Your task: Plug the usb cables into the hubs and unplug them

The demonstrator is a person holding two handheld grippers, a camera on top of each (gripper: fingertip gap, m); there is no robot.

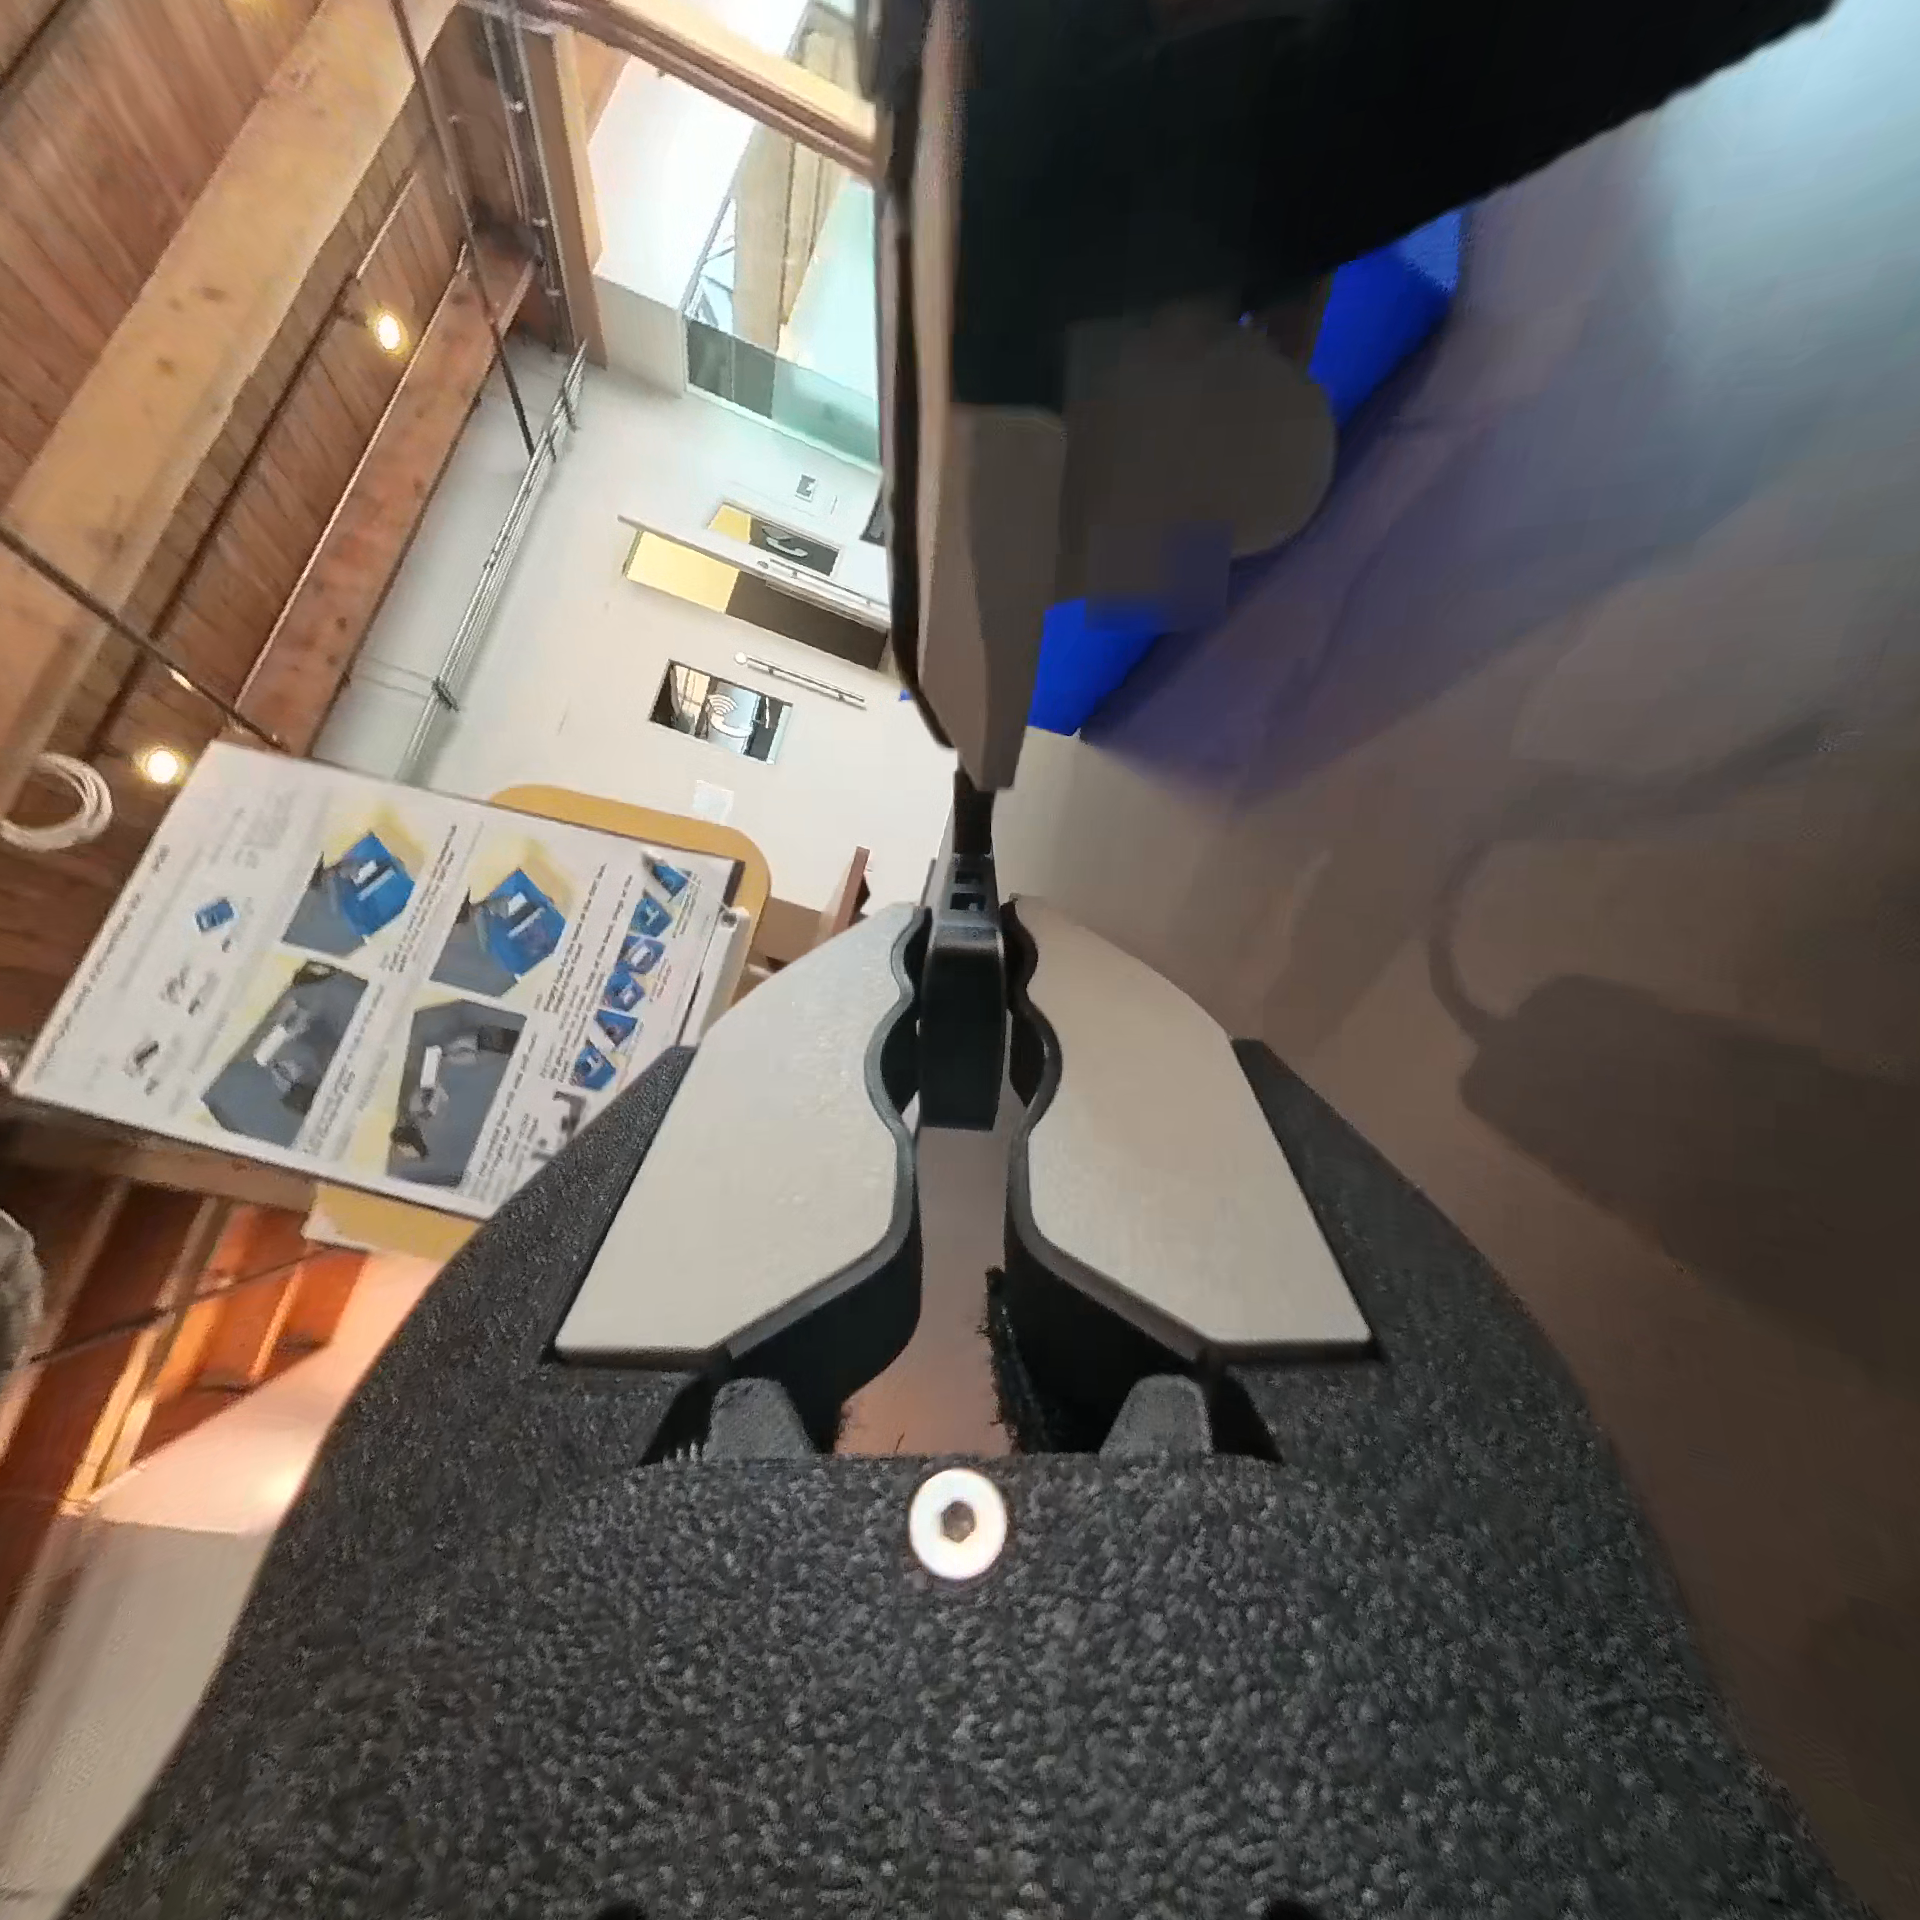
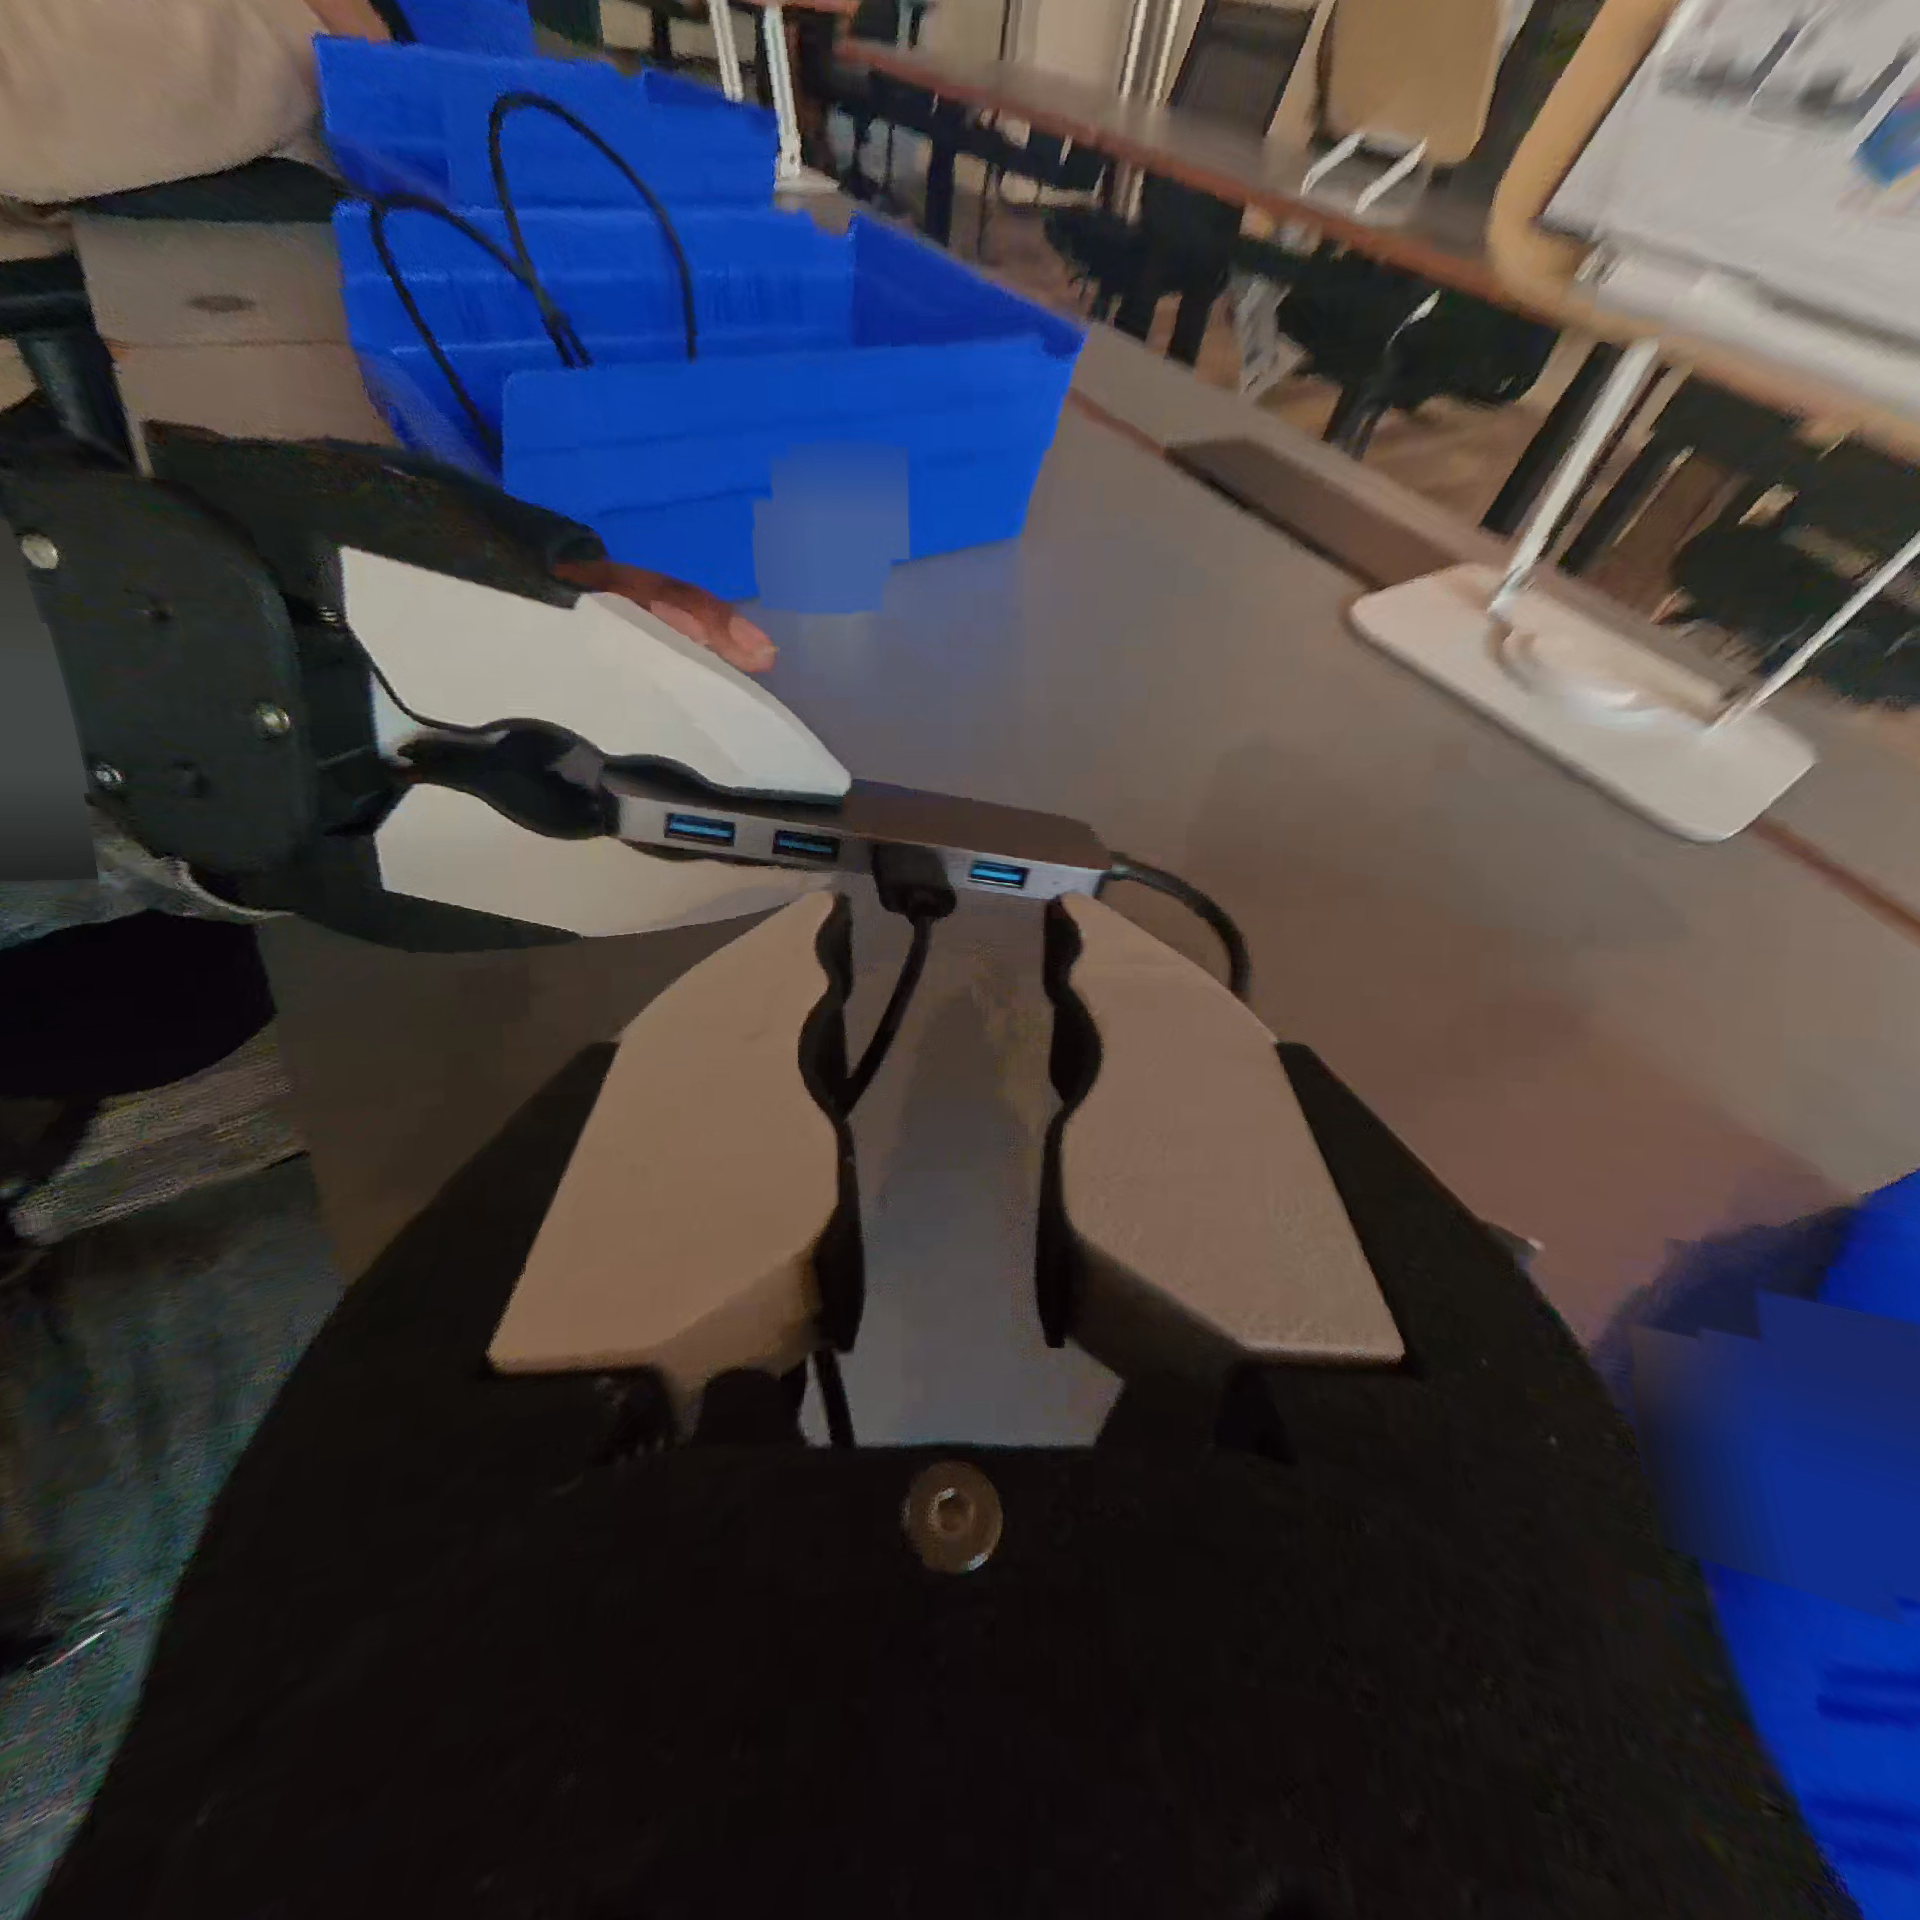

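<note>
Smooth grey metal-look hub (image 2: 935,826); matt pale tool fingers (image 2: 1195,1143); blue corrugated plastic bin (image 2: 727,436); smooth, slightly glossy table (image 2: 1351,935)

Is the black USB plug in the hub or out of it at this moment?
In. The plug sits in the third port of the hub, between blue empty ports; its cable runs back between the open right gripper.

A slim grey USB hub (image 2: 966,826) is held level in the air above the grey surface (image 2: 1351,987), its long side showing three blue ports. A black USB cable plug (image 2: 912,881) sits in a fourth port between the second and third blue ones, its cable (image 2: 883,1023) trailing down. A black cord (image 2: 1195,904) leaves the hub's right end.
</note>
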